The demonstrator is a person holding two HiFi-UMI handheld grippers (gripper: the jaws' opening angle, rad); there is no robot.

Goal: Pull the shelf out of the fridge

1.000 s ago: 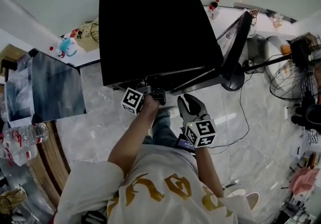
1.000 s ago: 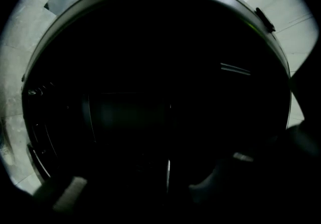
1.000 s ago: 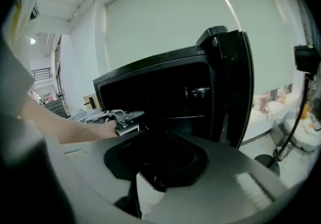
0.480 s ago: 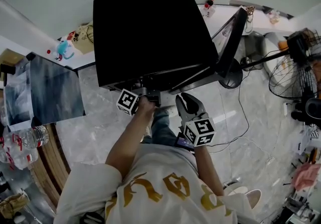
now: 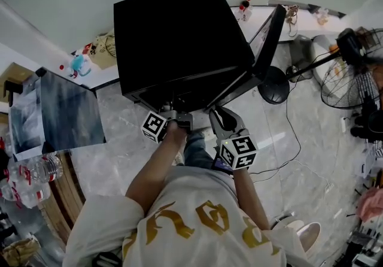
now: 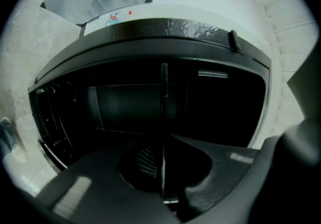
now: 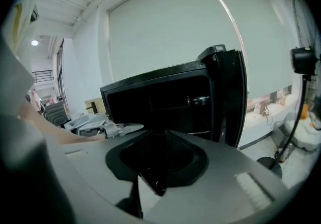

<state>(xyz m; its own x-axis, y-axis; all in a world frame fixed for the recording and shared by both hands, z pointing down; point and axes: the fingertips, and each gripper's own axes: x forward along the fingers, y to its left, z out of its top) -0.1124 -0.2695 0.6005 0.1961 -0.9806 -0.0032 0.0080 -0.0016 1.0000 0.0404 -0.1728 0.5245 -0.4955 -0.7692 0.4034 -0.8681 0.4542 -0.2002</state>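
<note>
Shelf [image 6: 163, 97] is being seen edge-on in the left gripper view, as a thin pale line running from deep in the dark fridge [image 5: 179, 38] cavity out to the jaws. It is sitting inside the cabinet, not yet drawn clear.

Left gripper [image 5: 179, 117] is being held at the fridge mouth, about midway across the opening. Its jaws are pressed together on that thin edge, probably the shelf's front lip, though the interior is too dark for this to be settled.

Right gripper [image 5: 219, 118] is being held just beside it, outside the opening, jaws closed with nothing between them. Door [image 5: 267, 38] is standing swung wide on the right, so the way out is unobstructed.

Step judged in hand: the pull itself.
- The shelf is best drawn straight back along the side-wall ribs [image 6: 52, 117] and kept level with them, so that neither side is being jammed by a skewed tug.
- A slow, even draw is advised.
- A thin edge is being carried by one gripper alone. As more of it is freed, support from the idle right gripper at the lip is likely to be needed, lest the shelf tip downward.
</note>
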